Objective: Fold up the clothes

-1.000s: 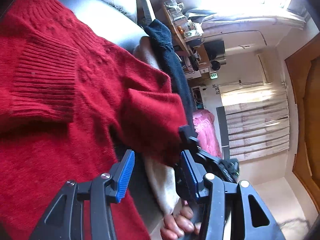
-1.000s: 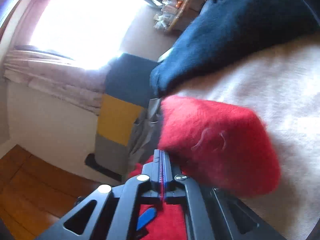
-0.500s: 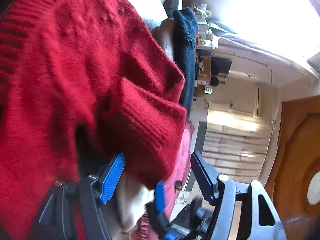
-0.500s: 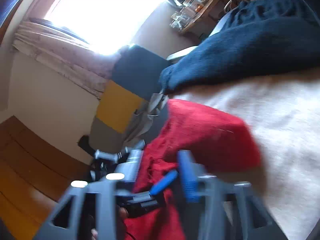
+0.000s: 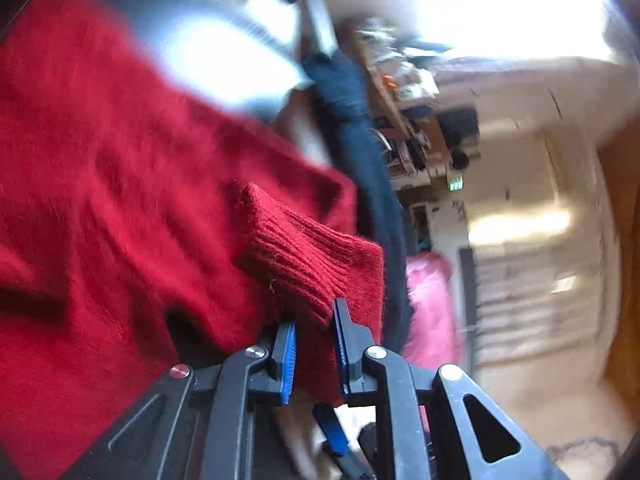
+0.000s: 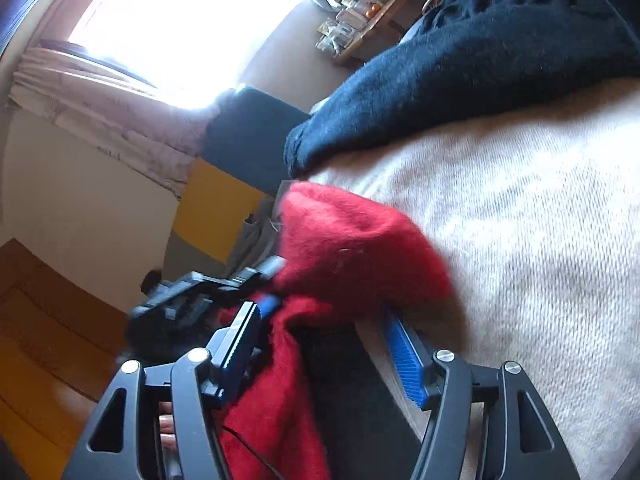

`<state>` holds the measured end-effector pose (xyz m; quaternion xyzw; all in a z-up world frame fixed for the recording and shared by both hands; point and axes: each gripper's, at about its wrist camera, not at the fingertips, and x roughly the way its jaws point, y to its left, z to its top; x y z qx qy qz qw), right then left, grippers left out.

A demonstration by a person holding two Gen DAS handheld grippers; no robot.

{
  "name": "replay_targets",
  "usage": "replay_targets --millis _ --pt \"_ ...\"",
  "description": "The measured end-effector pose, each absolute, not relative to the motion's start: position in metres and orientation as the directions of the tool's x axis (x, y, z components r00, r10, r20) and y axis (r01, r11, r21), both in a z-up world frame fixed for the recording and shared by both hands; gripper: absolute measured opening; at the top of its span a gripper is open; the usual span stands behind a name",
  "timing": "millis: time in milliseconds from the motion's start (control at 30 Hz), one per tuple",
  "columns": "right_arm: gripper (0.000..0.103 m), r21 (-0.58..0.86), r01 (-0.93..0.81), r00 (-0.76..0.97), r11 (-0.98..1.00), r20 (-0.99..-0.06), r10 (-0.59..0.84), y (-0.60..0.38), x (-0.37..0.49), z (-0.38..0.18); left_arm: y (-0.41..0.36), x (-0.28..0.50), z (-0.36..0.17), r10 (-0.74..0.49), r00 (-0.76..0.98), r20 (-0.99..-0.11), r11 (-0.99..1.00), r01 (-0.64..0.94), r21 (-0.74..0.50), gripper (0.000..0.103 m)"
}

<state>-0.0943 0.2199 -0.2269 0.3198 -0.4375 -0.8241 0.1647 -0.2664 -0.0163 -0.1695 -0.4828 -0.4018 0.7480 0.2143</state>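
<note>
Sunlit room, window and cluttered shelf beyond. Red knit sweater (image 5: pixel 120 200) spread ahead of both jaws, over a cream knit (image 6: pixel 520 240) and navy garment (image 6: pixel 460 60). Left gripper (image 5: pixel 314 344): jaws closing on the ribbed cuff (image 5: pixel 308 268). Right gripper (image 6: pixel 324 344): jaws opening, sweater edge loose between them. Folding judged early; sleeve still to tuck.

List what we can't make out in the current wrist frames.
- Left wrist: red sweater body motion-blurred and cut by the left edge; full layout unknown.
- Left wrist: left gripper closing on the ribbed cuff; pad contact hidden by knit.
- Right wrist: window overexposed.
</note>
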Motion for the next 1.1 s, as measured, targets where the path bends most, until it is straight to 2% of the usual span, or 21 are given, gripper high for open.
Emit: replay_targets --millis 100,233,467,767,1000,1100 --pt "0.065 0.813 -0.004 -0.727 -0.582 -0.402 -0.557 0.212 -0.094 -0.227 -0.033 -0.262 -0.126 0.666 -0.503 -0.551 -0.652 -0.033 -0.758 0.015" --pt "0.066 0.803 -0.009 -0.704 -0.596 -0.428 -0.567 0.200 -0.094 -0.227 -0.080 -0.258 -0.085 0.628 -0.593 -0.504 -0.662 -0.067 -0.746 0.013" --pt "0.067 0.789 0.021 -0.645 -0.614 -0.459 -0.611 0.164 -0.101 -0.222 -0.183 -0.226 -0.062 0.535 -0.683 -0.497 -0.710 -0.044 -0.703 0.010" --pt "0.067 0.759 0.068 -0.564 -0.648 -0.507 -0.652 0.114 -0.108 -0.219 -0.287 -0.175 -0.099 0.438 -0.726 -0.530 -0.697 0.099 -0.710 0.009" --pt "0.070 0.706 0.127 -0.510 -0.697 -0.556 -0.656 0.077 -0.107 -0.219 -0.328 -0.155 -0.156 0.474 -0.636 -0.609 -0.646 0.218 -0.731 0.012" --pt "0.072 0.691 0.145 -0.493 -0.708 -0.570 -0.657 0.066 -0.107 -0.222 -0.345 -0.132 -0.181 0.496 -0.645 -0.582 -0.587 0.245 -0.772 0.015"
